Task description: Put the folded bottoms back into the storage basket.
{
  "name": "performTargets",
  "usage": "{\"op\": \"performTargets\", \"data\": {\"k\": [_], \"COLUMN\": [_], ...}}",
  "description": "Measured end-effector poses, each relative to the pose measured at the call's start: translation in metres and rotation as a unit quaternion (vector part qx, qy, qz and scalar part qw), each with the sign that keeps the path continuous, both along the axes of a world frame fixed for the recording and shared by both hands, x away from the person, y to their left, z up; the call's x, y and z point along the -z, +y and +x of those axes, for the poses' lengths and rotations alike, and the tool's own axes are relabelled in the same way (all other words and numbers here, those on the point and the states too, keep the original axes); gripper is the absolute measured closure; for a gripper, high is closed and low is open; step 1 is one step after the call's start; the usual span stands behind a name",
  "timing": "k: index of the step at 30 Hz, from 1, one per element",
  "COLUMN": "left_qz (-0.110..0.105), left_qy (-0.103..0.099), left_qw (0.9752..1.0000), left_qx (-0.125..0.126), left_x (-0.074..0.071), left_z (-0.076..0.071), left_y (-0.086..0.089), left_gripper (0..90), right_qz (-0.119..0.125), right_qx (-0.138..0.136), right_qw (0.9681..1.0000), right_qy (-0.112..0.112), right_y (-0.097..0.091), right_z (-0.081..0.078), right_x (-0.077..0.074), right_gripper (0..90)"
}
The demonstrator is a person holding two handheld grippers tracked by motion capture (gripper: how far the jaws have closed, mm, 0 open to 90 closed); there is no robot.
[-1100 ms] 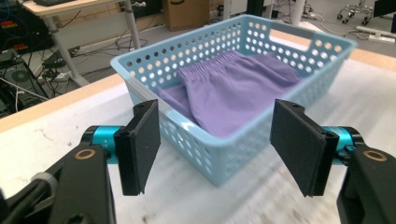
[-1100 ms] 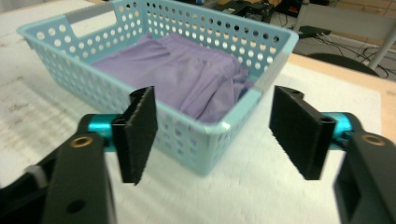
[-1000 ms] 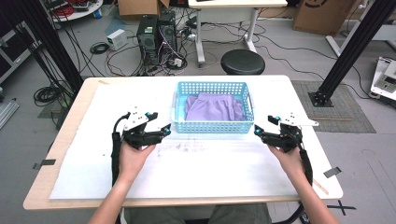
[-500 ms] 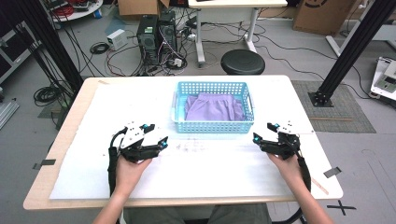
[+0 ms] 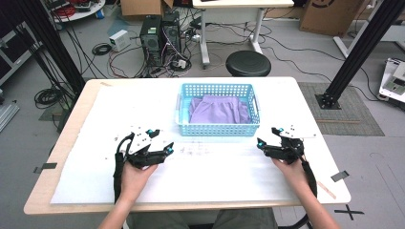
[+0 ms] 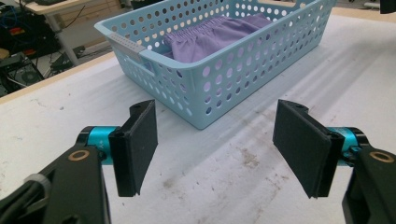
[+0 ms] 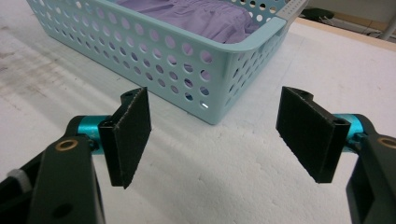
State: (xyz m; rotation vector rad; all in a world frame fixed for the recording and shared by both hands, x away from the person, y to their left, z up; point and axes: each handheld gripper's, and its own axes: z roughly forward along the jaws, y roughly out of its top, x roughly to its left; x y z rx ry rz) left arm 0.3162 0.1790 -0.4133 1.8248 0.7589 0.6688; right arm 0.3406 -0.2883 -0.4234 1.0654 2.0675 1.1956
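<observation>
A light blue perforated basket (image 5: 218, 129) stands on the white table cover, with a folded purple cloth (image 5: 218, 109) lying inside it. My left gripper (image 5: 168, 151) rests low over the table, left of and in front of the basket, open with nothing between its pads. My right gripper (image 5: 260, 143) sits to the basket's front right, also open and empty. In the left gripper view the basket (image 6: 205, 88) and cloth (image 6: 212, 35) lie just ahead of the gripper (image 6: 217, 144). The right gripper view shows the basket's near corner (image 7: 219, 112) ahead of that gripper (image 7: 215, 140), with the cloth (image 7: 201, 16) inside.
The white cover (image 5: 215, 174) spans the wooden table (image 5: 43, 191), with faint dirt marks (image 5: 193, 150) before the basket. Beyond the far edge stand a black stool (image 5: 248, 63), computer towers (image 5: 160, 36) with cables, and black frame legs (image 5: 353, 57).
Both hands have drawn back toward the near edge and sunk lower over the table. The left gripper has moved away from the basket's left front corner.
</observation>
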Motion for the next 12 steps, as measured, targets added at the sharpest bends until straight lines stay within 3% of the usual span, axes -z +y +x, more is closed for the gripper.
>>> {"op": "performTargets", "data": {"k": [12], "left_qz": [-0.004], "left_qy": [0.01], "left_qw": [0.9999], "left_qx": [-0.004], "left_x": [0.0018], "left_z": [0.0013], "left_y": [0.0027], "left_gripper": [30.6], "right_qz": [0.004], "right_qx": [0.006], "right_qw": [1.0], "right_qy": [0.002], "right_y": [-0.0009], "right_z": [0.0009], "right_x": [0.0005], "right_gripper": [26.4]}}
